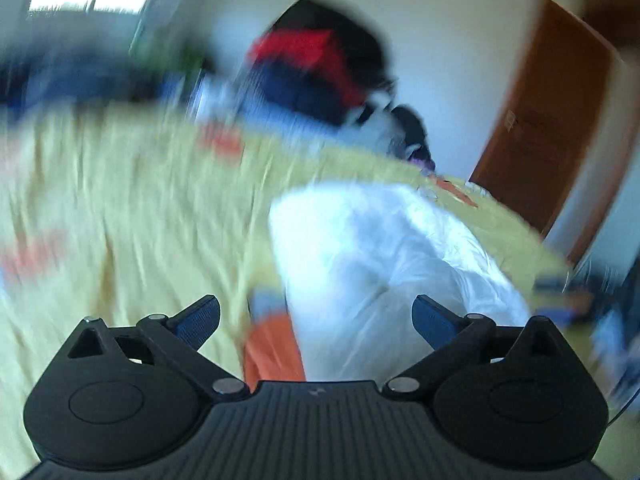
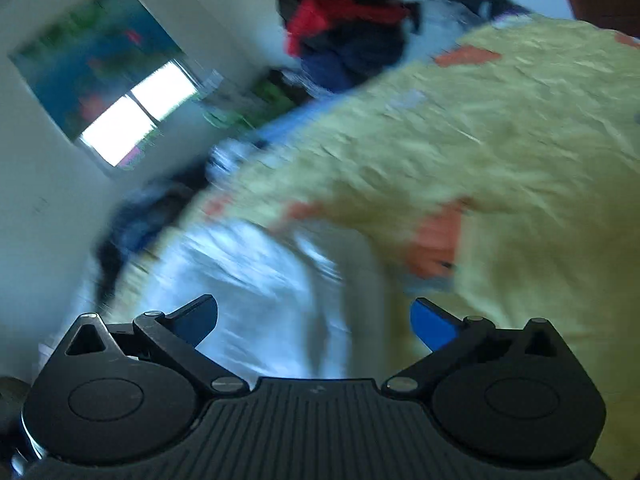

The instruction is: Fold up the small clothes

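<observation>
Both claws released over the bed
White garment (image 1: 384,264) lies ahead-right of the left gripper (image 1: 316,320), ahead-left of the right gripper (image 2: 314,320); both spread wide, empty.

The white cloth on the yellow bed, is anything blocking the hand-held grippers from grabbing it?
Nothing visible does. The crumpled white cloth lies bare on the yellow bedspread, right ahead of the open left hand-held gripper and the open right hand-held gripper. The pile of dark and red clothes sits far behind it. The pictures are blurry.
</observation>
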{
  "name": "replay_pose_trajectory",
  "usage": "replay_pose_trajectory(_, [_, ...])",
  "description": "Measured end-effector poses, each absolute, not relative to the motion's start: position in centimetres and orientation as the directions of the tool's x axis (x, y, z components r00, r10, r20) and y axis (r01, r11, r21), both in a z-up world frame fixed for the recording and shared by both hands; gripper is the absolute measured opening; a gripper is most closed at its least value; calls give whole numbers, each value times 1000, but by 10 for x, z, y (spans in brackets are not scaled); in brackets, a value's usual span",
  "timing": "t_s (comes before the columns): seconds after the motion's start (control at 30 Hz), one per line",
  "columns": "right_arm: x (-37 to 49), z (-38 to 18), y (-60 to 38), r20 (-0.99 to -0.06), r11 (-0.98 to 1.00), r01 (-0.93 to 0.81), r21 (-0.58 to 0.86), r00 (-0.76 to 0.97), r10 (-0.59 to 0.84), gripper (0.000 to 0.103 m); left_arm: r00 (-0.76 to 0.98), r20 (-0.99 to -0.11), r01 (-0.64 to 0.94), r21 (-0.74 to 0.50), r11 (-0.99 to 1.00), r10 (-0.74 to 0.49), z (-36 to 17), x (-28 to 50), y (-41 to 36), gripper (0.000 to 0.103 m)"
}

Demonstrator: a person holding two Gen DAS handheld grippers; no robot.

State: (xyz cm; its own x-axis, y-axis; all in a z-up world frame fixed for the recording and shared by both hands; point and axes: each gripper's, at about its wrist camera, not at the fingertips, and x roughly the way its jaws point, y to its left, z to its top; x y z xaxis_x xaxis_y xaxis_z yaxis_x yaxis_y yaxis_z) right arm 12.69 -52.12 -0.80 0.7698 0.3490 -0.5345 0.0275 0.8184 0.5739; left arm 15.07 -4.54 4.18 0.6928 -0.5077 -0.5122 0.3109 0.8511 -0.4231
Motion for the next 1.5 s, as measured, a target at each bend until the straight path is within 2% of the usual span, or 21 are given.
replay_pose_trajectory(0.07, [135, -25, -519, -575, 785, 53, 617, 711, 404, 101, 631, -513, 254, -572, 780, -581, 29, 168, -36, 102])
replay_pose_trajectory(0.1, [134, -28, -516, -555, 776, 32, 630, 717, 422, 102, 620, -508, 236, -606, 760, -598, 25, 172, -37, 102])
replay_pose_trajectory(0.2, [137, -31, -505, -530, 741, -11, 671, 692, 490, 98, 572, -524, 245, -625, 742, -630, 18, 180, -53, 102])
replay_pose_trajectory(0.23, [139, -34, -503, -514, 718, -20, 696, 685, 517, 97, 553, -533, 252, -626, 738, -641, 16, 183, -59, 98])
replay_pose_trajectory(0.27, [141, -36, -500, -500, 695, -33, 718, 671, 548, 90, 538, -542, 255, -626, 737, -646, 14, 185, -64, 92])
replay_pose_trajectory(0.3, [144, -38, -496, -492, 676, -43, 736, 651, 578, 75, 527, -545, 259, -628, 734, -652, 13, 186, -68, 82])
replay_pose_trajectory(0.33, [147, -41, -491, -497, 676, -46, 736, 642, 584, 68, 534, -549, 260, -617, 743, -643, 14, 184, -72, 77])
replay_pose_trajectory(0.43, [148, -38, -483, -497, 692, -70, 719, 644, 581, 57, 548, -544, 274, -600, 751, -635, 23, 182, -69, 57])
replay_pose_trajectory(0.5, [157, -33, -478, -480, 685, -92, 722, 647, 592, 48, 564, -546, 279, -581, 765, -620, 34, 179, -60, 53])
replay_pose_trajectory(0.67, [177, -22, -431, -416, 627, -193, 755, 597, 685, 43, 647, -535, 266, -509, 819, -543, 69, 163, -17, 51])
replay_pose_trajectory(0.77, [189, -23, -396, -396, 589, -236, 773, 545, 739, 43, 674, -563, 216, -468, 857, -478, 71, 161, 12, 52])
replay_pose_trajectory(0.87, [196, -35, -375, -423, 595, -235, 769, 510, 749, 42, 661, -609, 146, -468, 871, -438, 44, 167, 29, 57])
replay_pose_trajectory(0.93, [196, -46, -378, -413, 576, -214, 789, 509, 755, 46, 678, -599, 115, -486, 866, -426, 30, 165, 36, 74])
replay_pose_trajectory(1.0, [194, -51, -387, -406, 553, -181, 813, 504, 762, 56, 731, -572, 94, -456, 885, -372, 30, 152, 35, 78])
replay_pose_trajectory(1.07, [180, -44, -396, -411, 562, -174, 809, 516, 751, 62, 796, -526, 88, -388, 918, -299, 40, 125, 34, 76])
replay_pose_trajectory(1.17, [152, -16, -415, -410, 629, -195, 752, 610, 679, 62, 888, -417, 119, -200, 972, -195, 52, 61, 33, 78])
replay_pose_trajectory(1.23, [130, 7, -426, -389, 700, -216, 681, 704, 595, 62, 923, -357, 139, -46, 989, -146, 52, 17, 28, 88])
replay_pose_trajectory(1.27, [116, 18, -430, -366, 728, -226, 647, 745, 557, 62, 933, -336, 146, 18, 989, -132, 49, -2, 25, 89])
replay_pose_trajectory(1.33, [96, 32, -428, -308, 719, -286, 633, 759, 573, 68, 924, -361, 176, 107, 979, -127, 40, -25, 15, 89])
replay_pose_trajectory(1.4, [88, 36, -408, -289, 676, -361, 642, 703, 650, 85, 893, -421, 234, 127, 964, -161, 32, -30, 5, 89])
replay_pose_trajectory(1.5, [95, 34, -371, -322, 655, -421, 627, 626, 710, 88, 892, -429, 237, 181, 954, -140, 26, -24, -14, 89])
